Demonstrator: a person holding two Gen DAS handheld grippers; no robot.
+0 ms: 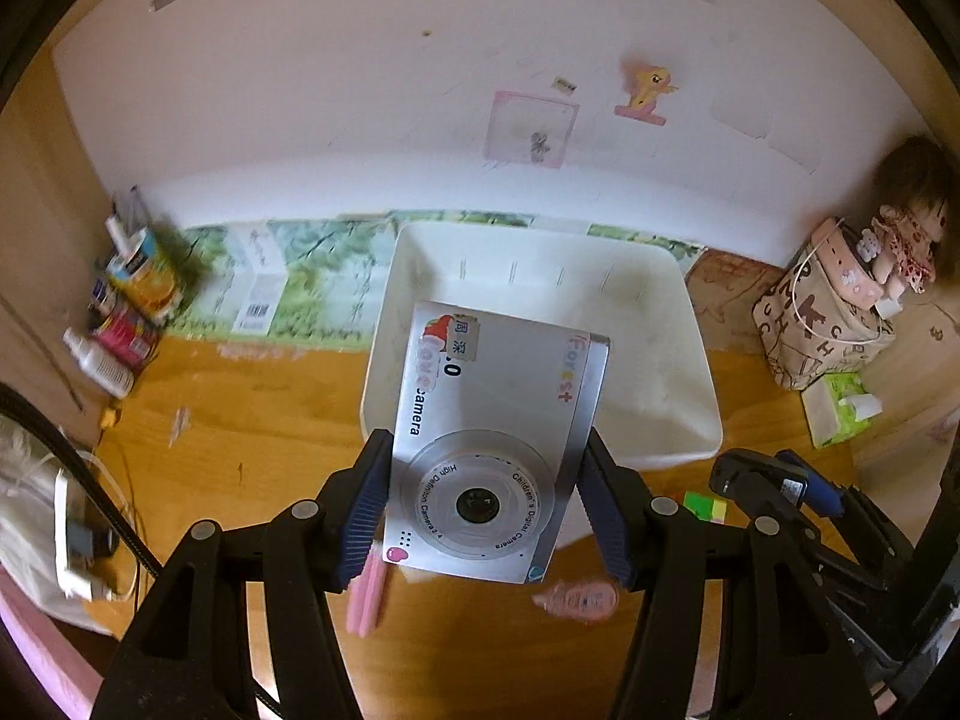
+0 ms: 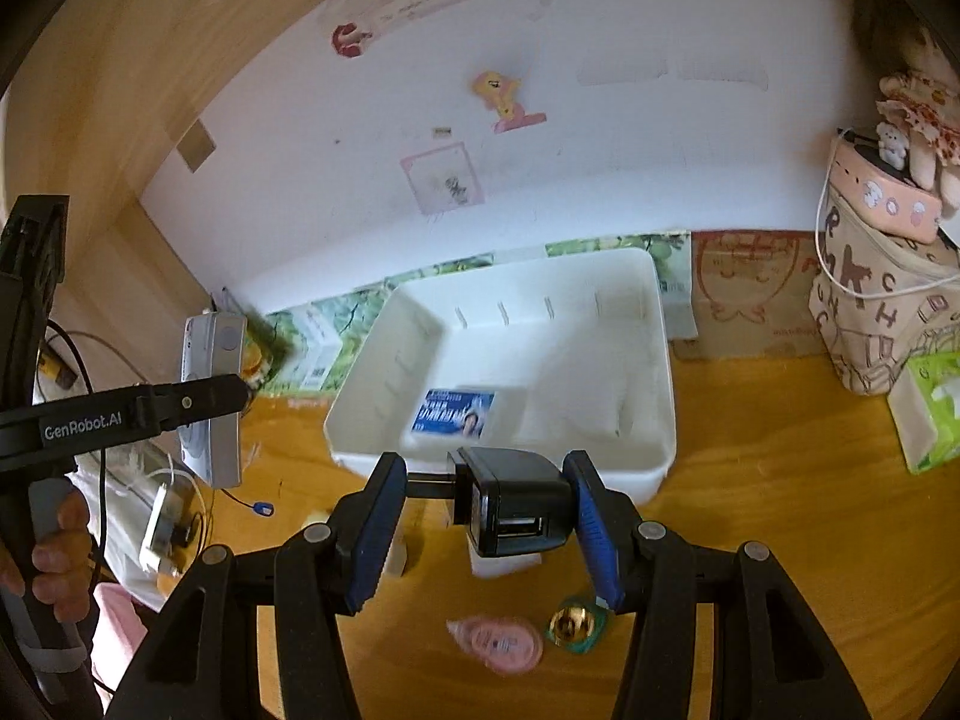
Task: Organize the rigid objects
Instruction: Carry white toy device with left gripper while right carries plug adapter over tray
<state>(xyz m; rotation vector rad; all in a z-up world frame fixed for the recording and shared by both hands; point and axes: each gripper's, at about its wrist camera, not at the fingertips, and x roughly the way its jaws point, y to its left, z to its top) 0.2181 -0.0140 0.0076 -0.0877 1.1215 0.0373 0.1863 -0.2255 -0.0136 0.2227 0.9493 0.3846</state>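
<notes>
Silver plastic is showing between the blue pads of the left gripper: one children's digital camera is being clamped by its two side edges, lens facing up toward the wrist view, body tilting out over the near rim of the white bin. The camera is hanging above the bin's near-left corner, clear of the wooden desk.

The right gripper is closing both jaws on one black USB charger, with the port facing the wrist camera. The charger is hanging just short of the bin's near wall, over bare desk.

The bin is sitting against the back wall, its far rim touching the printed paper strip. Open desk is lying to the left and right of the bin. To the right, a patterned bag and a green tissue pack are bounding the free space; to the left, a cluster of small bottles and boxes is doing the same.

Count inside the bin: one blue-printed card lying near the front wall. Count on the desk below the grippers: one pink correction-tape dispenser, one gold-and-green round item, one pink stick, one multicoloured cube.
</notes>
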